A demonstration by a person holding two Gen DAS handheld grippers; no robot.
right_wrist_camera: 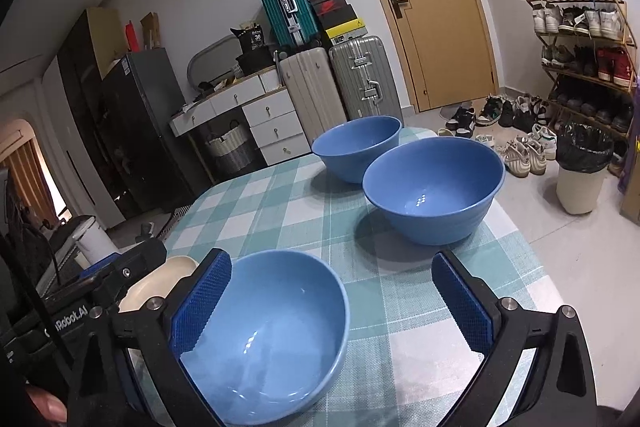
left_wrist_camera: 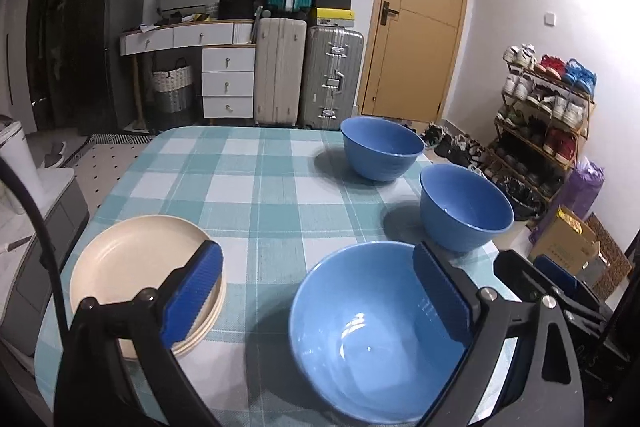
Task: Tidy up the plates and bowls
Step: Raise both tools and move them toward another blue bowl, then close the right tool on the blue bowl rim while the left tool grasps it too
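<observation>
**Three empty bowls, one plate stack**

The near blue bowl (left_wrist_camera: pixel 372 339) sits empty on the checked tablecloth (left_wrist_camera: pixel 260 187); two more blue bowls (left_wrist_camera: pixel 466 207) stand empty farther right. Cream plates (left_wrist_camera: pixel 132 267) lie stacked near left. Left gripper (left_wrist_camera: pixel 316 299) and right gripper (right_wrist_camera: pixel 332 307) are both spread, pinching nothing.

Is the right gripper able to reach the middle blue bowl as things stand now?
Probably yes. The right gripper is open and empty, and only bare tablecloth lies between it and the middle blue bowl ahead.
</observation>
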